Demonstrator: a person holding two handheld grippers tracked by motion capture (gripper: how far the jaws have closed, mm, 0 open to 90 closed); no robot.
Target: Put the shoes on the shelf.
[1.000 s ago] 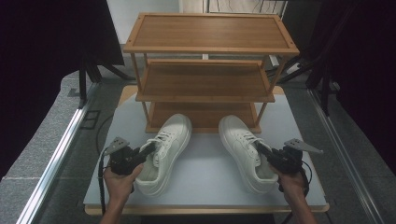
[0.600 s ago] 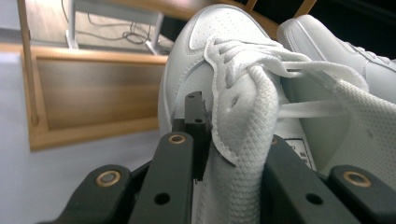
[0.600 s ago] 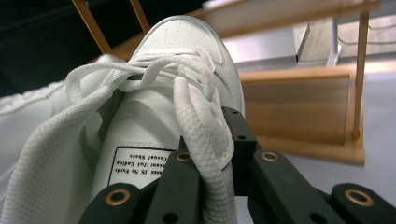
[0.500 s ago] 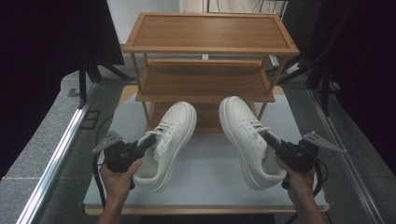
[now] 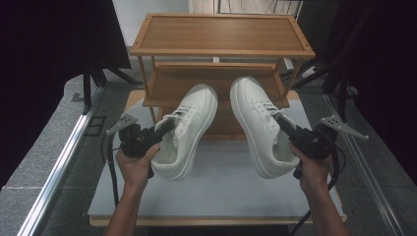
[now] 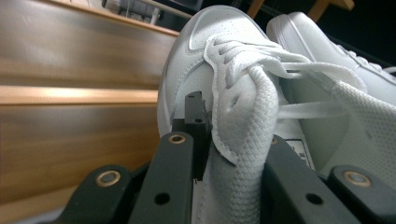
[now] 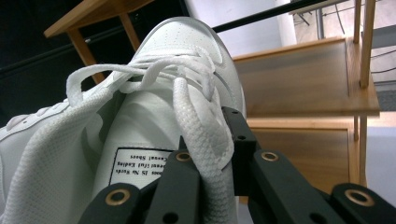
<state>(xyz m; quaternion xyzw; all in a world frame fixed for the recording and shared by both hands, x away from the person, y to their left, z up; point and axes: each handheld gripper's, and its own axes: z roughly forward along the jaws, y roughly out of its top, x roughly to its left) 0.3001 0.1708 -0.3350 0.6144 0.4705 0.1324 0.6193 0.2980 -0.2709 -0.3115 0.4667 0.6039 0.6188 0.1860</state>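
The left hand-held gripper (image 5: 164, 129) clamps the collar of the left shoe (image 5: 189, 130); the right hand-held gripper (image 5: 284, 127) clamps the right shoe (image 5: 258, 123). Both shoes hang above the bench (image 5: 221, 196), toes near the front edge of the shelf rack (image 5: 221, 73). The soles are hidden.

Even overhead light, dark surroundings, soft shadows on the table (image 5: 221, 196), gripper views blurred up close

1. A white label (image 7: 140, 166) with a black border, inside the right shoe (image 7: 154, 107), lower centre-left of the right gripper view, carries upside-down print; "Casual Shoes" and "No Words" can be made out, the rest unclear.
2. A label edge (image 6: 295, 148) inside the left shoe (image 6: 219, 65) in the left gripper view is unreadable.
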